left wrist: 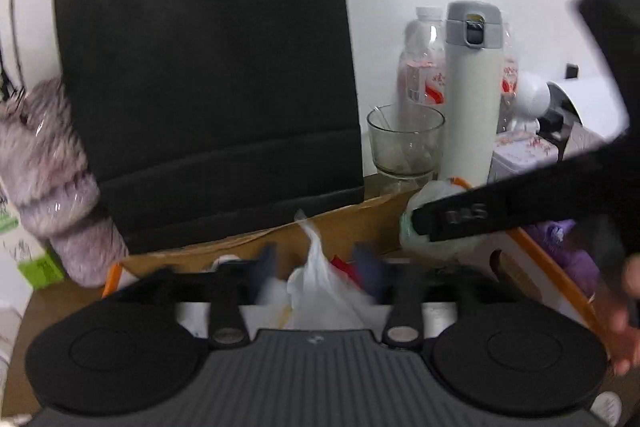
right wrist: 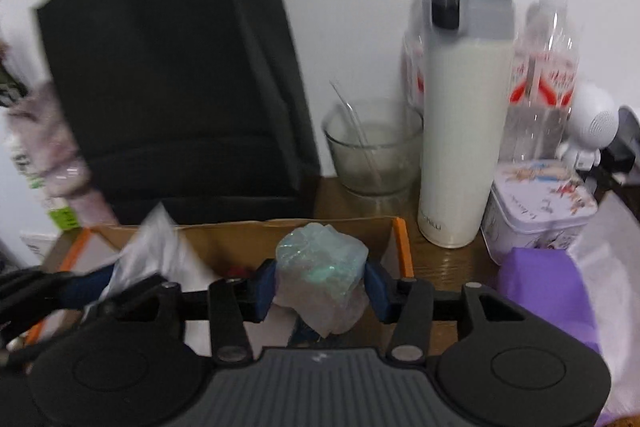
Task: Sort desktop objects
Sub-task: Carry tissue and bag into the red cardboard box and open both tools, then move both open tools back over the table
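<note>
Clamping one crumpled wrapper (right wrist: 320, 275): right jaws; left jaws apart around one white bag (left wrist: 316, 291); one thermos (right wrist: 464, 131), one glass (right wrist: 374, 147).

**Desk layout, back wall to near edge**

Bag (right wrist: 172, 75) stands against the wall, left. Right of it: glass cup (right wrist: 374, 147), then flask (right wrist: 464, 107), with two bottles (right wrist: 544, 79) behind the flask. Tin (right wrist: 538, 211) sits right of the flask's base, before the bottles. Cardboard box (right wrist: 248, 239) lies in front of the bag and cup. Crumpled wad (right wrist: 322, 279) is between the right gripper (right wrist: 320, 289) fingers, over the box. Fluffy bundle (left wrist: 52, 179) stands left of the bag.
</note>
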Demonstrator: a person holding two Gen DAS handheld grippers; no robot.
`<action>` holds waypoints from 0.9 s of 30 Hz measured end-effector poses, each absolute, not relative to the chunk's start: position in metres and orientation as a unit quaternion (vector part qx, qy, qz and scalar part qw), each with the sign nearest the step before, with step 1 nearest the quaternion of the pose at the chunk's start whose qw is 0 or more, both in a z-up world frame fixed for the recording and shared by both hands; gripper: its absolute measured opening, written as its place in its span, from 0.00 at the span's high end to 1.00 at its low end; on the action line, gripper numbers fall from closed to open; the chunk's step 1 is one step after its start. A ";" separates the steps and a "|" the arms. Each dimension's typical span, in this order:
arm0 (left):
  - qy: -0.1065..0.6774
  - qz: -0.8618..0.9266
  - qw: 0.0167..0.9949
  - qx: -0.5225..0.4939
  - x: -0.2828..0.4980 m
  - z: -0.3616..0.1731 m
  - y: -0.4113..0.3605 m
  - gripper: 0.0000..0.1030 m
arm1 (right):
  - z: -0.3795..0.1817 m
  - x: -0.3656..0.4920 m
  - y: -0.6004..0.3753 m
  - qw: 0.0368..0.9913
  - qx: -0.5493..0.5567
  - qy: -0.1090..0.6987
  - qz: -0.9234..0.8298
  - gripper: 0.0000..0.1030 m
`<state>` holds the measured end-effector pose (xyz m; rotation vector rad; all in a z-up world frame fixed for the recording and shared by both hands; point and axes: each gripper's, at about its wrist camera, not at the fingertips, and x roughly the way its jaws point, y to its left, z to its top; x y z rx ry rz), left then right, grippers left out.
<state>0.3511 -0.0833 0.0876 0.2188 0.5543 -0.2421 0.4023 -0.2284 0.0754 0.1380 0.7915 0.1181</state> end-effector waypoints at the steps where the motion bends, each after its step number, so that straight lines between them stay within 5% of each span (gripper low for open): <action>1: 0.266 -0.125 0.950 0.104 0.350 0.088 -0.081 0.25 | 0.074 0.406 -0.227 0.917 0.063 0.389 0.058 0.40; 4: 0.254 -0.112 0.953 0.120 0.345 0.096 -0.077 0.25 | 0.079 0.407 -0.226 0.923 0.056 0.377 0.053 0.22; 15: 0.313 0.009 0.949 0.029 0.266 0.124 -0.015 0.14 | 0.115 0.295 -0.241 0.926 0.064 0.360 0.098 0.17; 17: 0.310 0.015 0.951 0.007 0.235 0.123 -0.004 0.05 | 0.114 0.257 -0.238 0.928 0.048 0.351 0.118 0.13; 27: 0.339 -0.034 0.940 0.007 0.111 0.091 0.000 0.02 | 0.092 0.100 -0.214 0.941 -0.024 0.306 0.146 0.12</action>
